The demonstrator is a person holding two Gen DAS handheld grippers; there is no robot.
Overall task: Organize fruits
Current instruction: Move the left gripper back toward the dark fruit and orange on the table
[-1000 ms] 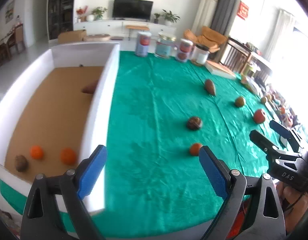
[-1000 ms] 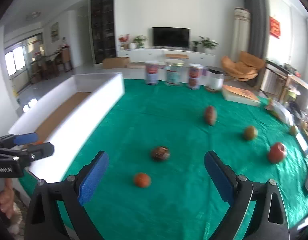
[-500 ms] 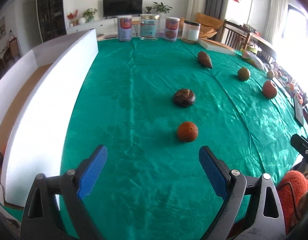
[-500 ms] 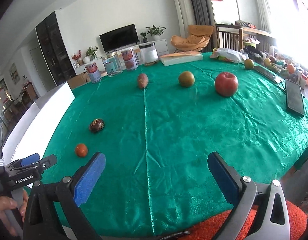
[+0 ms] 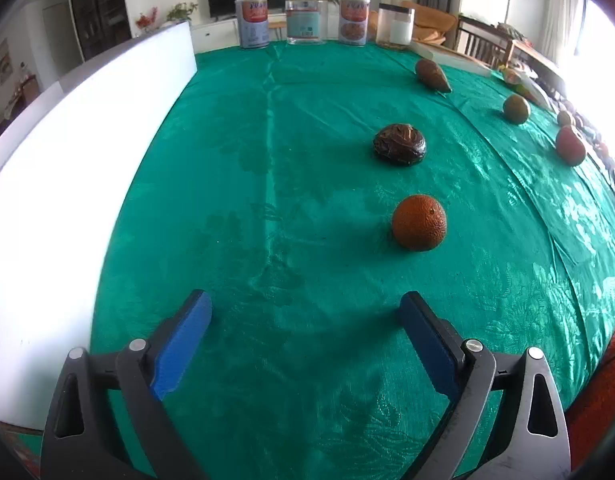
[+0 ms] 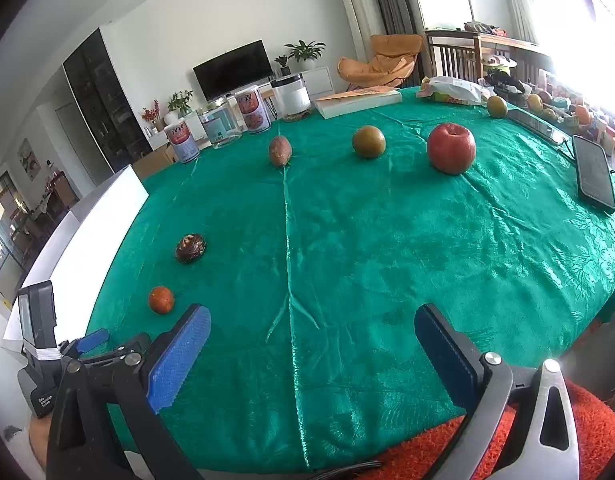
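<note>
- Left wrist view: my left gripper (image 5: 303, 320) hangs low over the shiny green patterned tablecloth (image 5: 267, 184), its blue-padded jaws set wide, having just been opening, with only cloth between them.
- The small round orange fruit with a pebbled skin (image 5: 419, 222) sits just ahead and right of the jaws, so I judge it the pick in hand. I'd shift right to centre it between the pads, then close at its widest girth, since a round fruit can roll on this slick cloth.
- The tall white smooth-walled box (image 5: 67, 184) stands along the left edge of the table, near enough for a short carry; its inside is hidden from here.
- Past the orange lies a dark brown wrinkled, flattened fruit (image 5: 399, 144), which looks soft, so I'd squeeze it lightly.
- Right wrist view: my right gripper (image 6: 311, 332) is also spread wide with nothing held, over bare cloth at the near edge.
- Well ahead of it stand a glossy red apple (image 6: 451, 148), a dull green-brown round fruit (image 6: 368, 142) and a mottled reddish oval fruit (image 6: 280, 151), all apart from one another. The apple is broadest and firm; I'd want the jaws fully spread for it.
- A black flat phone (image 6: 595, 174) lies at the right; I'd steer clear.
</note>
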